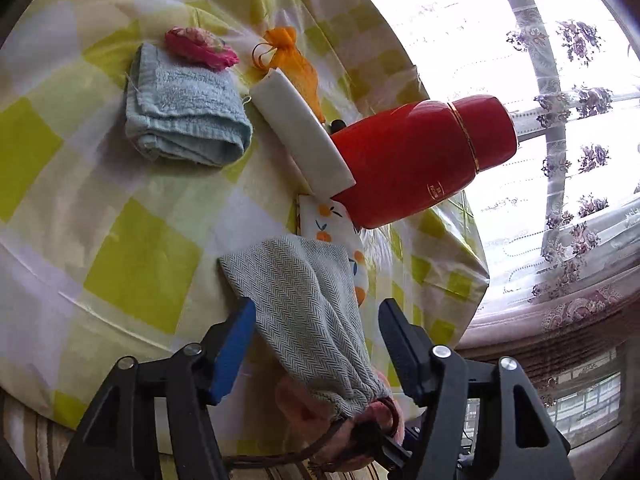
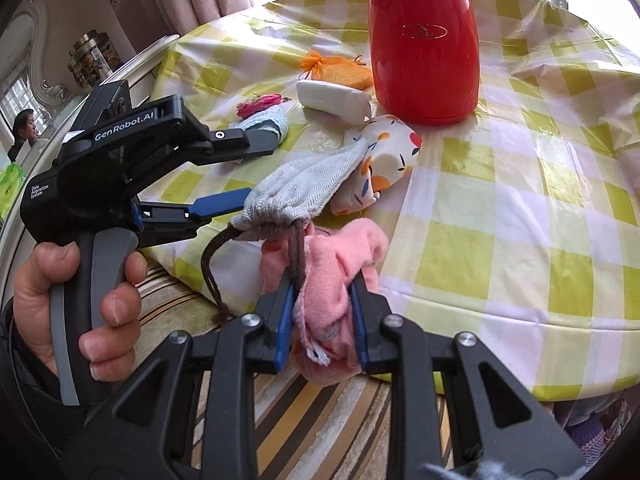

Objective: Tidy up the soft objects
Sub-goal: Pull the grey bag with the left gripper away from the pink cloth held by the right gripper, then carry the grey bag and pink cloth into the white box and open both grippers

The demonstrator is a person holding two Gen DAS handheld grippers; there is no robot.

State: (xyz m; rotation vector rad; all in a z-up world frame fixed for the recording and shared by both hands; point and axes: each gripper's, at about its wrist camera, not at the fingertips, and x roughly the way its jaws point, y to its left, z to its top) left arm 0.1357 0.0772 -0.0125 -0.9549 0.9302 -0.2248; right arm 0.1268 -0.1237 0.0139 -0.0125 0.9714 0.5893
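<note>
Grey drawstring pouch (image 2: 298,192) lying at the near edge of the tabletop (image 2: 500,208), closed end resting on a fruit-print cloth (image 2: 384,160), gathered mouth hanging just past the edge. Pink cloth (image 2: 340,280) bunched right at that mouth, partly inside by the look of it, though how far in cannot be told. Brown cord (image 2: 212,268) looping down off the mouth, slack.

Right gripper (image 2: 322,320) pinching the pink cloth firmly, jaws pressed into the wad. Left gripper (image 1: 316,344) spread, jaws standing either side of the pouch body (one blue pad just touching the fabric, the other apart), gripping nothing.

Probable step: stuffing the pink cloth into the pouch. To do it well:
- Re-grip with the left on the hem of the mouth, not the body; a pinch across the body would flatten the space the cloth needs.
- Push with the right along the pouch's length, in short feeds, re-pinching lower on the wad each time.
- Keep the cord clear of the right jaws, lest the mouth cinch shut early.
- Mind the red flask (image 2: 424,48) standing just beyond the fruit-print cloth; a hard shove could slide the pouch into it.

Further back, untouched: white bar (image 2: 332,96), orange mesh bag (image 2: 340,70), folded blue towel (image 1: 184,108) with a pink pad (image 1: 200,48) on its far edge.
</note>
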